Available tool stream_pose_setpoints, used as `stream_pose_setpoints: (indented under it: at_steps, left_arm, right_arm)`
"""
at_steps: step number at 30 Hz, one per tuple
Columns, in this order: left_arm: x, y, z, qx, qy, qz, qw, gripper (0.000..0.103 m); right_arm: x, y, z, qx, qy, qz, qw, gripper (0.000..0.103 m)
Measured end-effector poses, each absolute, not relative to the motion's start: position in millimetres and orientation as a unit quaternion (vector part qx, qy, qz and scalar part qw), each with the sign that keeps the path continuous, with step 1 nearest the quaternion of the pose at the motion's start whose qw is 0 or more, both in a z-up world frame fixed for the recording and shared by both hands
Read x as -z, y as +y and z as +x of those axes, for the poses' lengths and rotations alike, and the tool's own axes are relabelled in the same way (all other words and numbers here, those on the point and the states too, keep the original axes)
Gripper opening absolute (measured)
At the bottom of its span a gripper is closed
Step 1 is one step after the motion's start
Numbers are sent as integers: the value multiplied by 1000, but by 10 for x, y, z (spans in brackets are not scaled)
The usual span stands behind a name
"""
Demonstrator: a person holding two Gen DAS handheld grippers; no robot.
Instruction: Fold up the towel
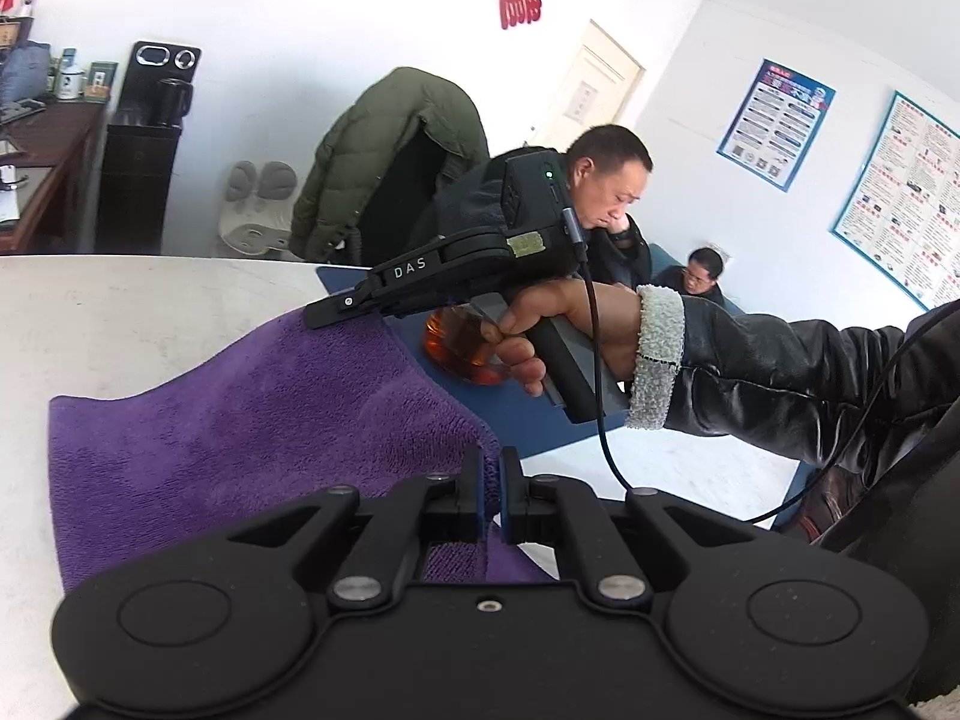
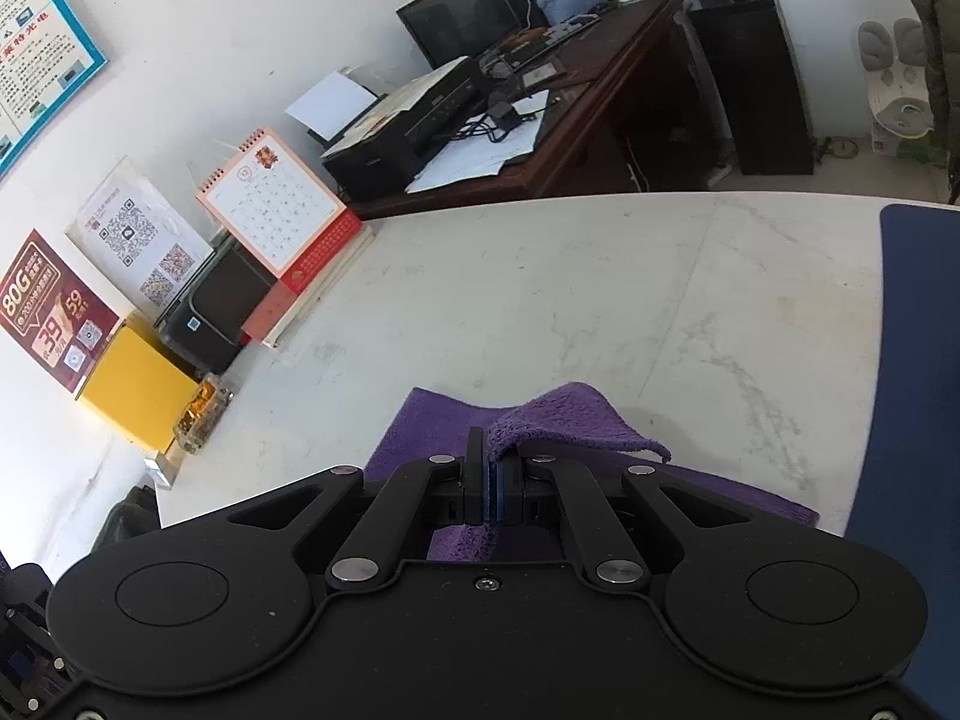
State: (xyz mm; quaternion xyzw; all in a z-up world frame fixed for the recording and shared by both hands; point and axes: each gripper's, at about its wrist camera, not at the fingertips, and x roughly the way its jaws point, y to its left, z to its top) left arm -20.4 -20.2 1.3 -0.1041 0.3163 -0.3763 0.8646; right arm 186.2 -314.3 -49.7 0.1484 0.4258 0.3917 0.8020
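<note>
Two hand-held grippers (image 1: 491, 480) (image 2: 493, 483) clamped on purple towel (image 1: 240, 420) corners, long axis between them.

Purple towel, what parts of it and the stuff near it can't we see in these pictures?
- Purple towel: its near part is hidden under the left gripper body in the left wrist view.
- In the right wrist view the right gripper covers most of the towel.
- Amber glass: mostly hidden behind the hand.
- Blue mat: cut off by the right edge.
- Calendar: print too small to read.
</note>
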Motion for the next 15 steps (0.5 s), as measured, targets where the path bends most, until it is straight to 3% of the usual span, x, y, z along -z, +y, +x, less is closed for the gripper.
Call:
stream_pose_setpoints:
  at_steps: [15]
  left_arm:
    - [380,-679,157,435,396,-67,806,4]
  right_arm:
    - [835,-3414,1862,-360,459,120,803,2]
